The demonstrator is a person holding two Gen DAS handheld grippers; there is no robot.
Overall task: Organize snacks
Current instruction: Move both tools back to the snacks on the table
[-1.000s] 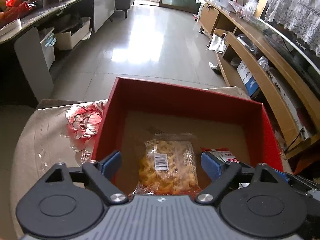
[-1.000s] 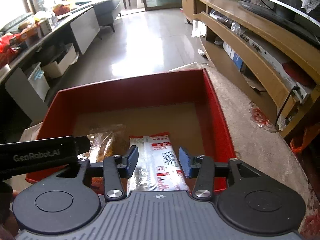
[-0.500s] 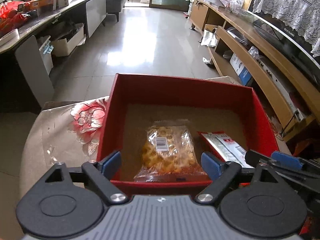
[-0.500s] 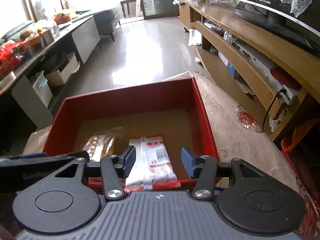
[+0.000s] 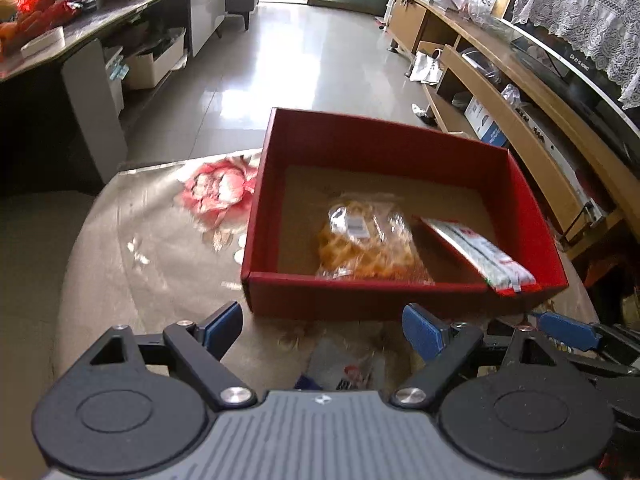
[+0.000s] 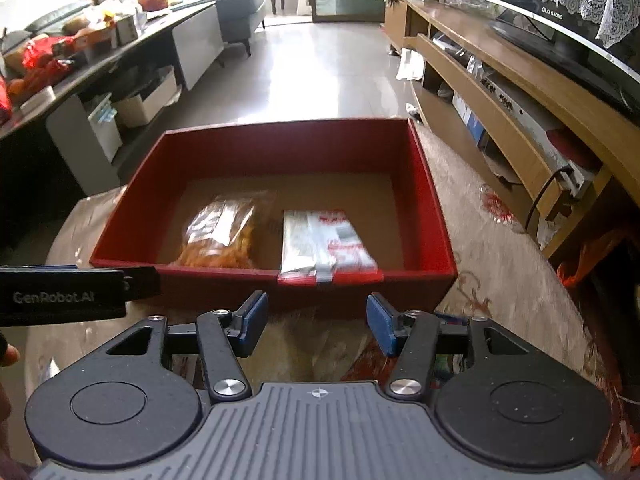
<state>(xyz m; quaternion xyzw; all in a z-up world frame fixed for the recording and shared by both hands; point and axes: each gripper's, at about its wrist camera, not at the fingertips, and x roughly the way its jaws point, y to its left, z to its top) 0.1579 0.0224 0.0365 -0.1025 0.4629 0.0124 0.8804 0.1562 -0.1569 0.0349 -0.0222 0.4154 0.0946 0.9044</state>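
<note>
A red box (image 5: 384, 136) (image 6: 288, 148) stands on a round table. Inside lie a clear bag of yellow snacks (image 5: 364, 240) (image 6: 222, 236) on the left and a silver-and-red packet (image 5: 480, 254) (image 6: 324, 244) on the right, its end resting on the near rim. My left gripper (image 5: 322, 330) is open and empty, just in front of the box. My right gripper (image 6: 316, 322) is open and empty, also in front of the box. Blurred packets lie under both grippers: one (image 5: 344, 368) in the left wrist view, a red one (image 6: 368, 364) in the right.
The table carries a beige cloth with a red flower (image 5: 218, 190). A wooden TV stand (image 6: 520, 92) runs along the right. A dark counter with clutter (image 5: 60, 20) is at the left. Tiled floor (image 5: 304, 60) lies beyond the table.
Both grippers have drawn back out of the box toward me and now hang in front of its near wall. The two packets stay in the box.
</note>
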